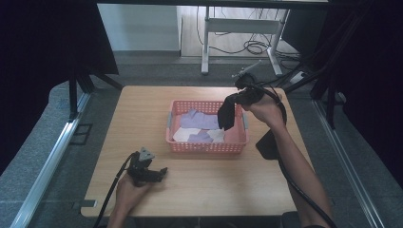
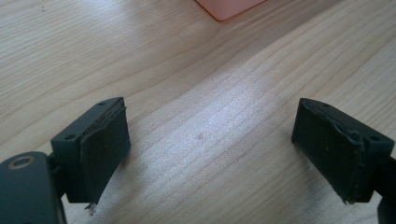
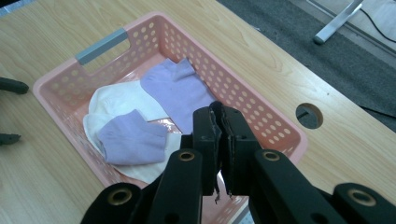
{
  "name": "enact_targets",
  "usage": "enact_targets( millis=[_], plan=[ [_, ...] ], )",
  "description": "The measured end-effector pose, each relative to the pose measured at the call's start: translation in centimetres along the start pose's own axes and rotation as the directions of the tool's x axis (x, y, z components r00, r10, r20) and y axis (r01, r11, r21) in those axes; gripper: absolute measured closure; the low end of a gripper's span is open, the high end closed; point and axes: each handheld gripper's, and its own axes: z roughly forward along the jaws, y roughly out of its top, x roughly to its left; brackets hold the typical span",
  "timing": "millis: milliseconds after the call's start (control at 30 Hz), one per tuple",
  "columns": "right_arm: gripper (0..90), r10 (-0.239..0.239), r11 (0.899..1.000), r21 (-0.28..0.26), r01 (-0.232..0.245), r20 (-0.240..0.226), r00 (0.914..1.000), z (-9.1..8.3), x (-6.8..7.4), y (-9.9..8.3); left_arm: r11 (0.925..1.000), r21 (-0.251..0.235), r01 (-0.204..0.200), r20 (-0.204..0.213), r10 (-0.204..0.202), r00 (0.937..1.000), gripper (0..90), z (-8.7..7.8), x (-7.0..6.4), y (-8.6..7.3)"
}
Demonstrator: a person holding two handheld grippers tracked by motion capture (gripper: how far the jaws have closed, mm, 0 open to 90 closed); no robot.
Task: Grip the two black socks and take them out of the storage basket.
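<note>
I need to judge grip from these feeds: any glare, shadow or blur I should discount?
High view: soft and dark-edged, the black sock in the right gripper reads as a silhouette over the pink basket. Left gripper view: pale sheen on the table, jaws sharp. Right gripper view: its near, closed jaws slightly blurred, the purple socks clear.

From my seat the right gripper (image 3: 218, 140) has its two black jaws pressed together — a thin dark edge pinched between them; below lies the pink basket (image 3: 261, 116) on the wooden table (image 3: 46, 186); inside it, two lilac socks (image 3: 177, 91) and a white one (image 3: 116, 100) — flat, overlapping; a round hole (image 3: 309, 115) sits in the tabletop beside the basket.
</note>
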Motion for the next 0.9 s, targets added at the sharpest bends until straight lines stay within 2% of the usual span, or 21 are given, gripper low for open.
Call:
enact_targets(
  millis=[300, 533, 900],
  plan=[
    [85.9, 0.013, 0.999, -0.031, -0.013, 0.023, 0.9996, -2.3, -0.9, -0.5, 1.0000, -0.001, 0.001, 0.001, -0.001, 1.0000, 10.9, 0.0, 0.0, 0.0],
    [85.9, 0.037, 0.998, -0.048, -0.034, 0.062, 0.9974, -4.1, -2.2, -1.1, 1.0000, -0.001, 0.000, 0.001, 0.000, 1.0000, 10.8, 0.0, 0.0, 0.0],
    [85.9, 0.104, 0.994, -0.056, -0.097, 0.124, 0.9868, -6.1, -4.8, -3.3, 1.0000, -0.001, 0.001, 0.000, -0.001, 1.0000, 10.8, 0.0, 0.0, 0.0]
  ],
)
